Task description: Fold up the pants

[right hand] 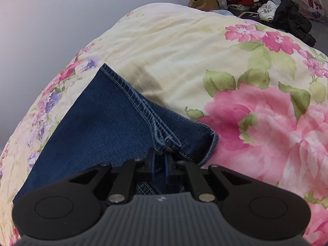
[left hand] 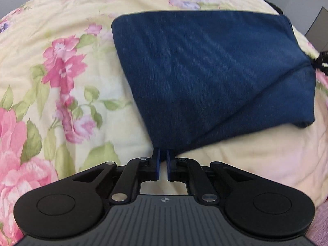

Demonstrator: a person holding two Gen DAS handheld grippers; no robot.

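The blue denim pants [left hand: 205, 71] lie folded into a broad slab on the floral bed cover. Their near corner comes down to my left gripper [left hand: 163, 153], whose blue-padded fingers stand almost together and pinch that corner. In the right wrist view the pants [right hand: 98, 119] show stitched hems and a bunched seam. My right gripper [right hand: 161, 160] is shut on that bunched seam edge, with denim showing between and below its fingers. The far right tip of the pants in the left wrist view runs up to a dark object at the frame edge.
A cream bed cover [left hand: 61, 82] with pink flowers and green leaves spreads all around the pants. A pile of dark clothes, bags and boxes [right hand: 256, 2] sits beyond the bed's far edge. A pale wall [right hand: 41, 30] rises at the left.
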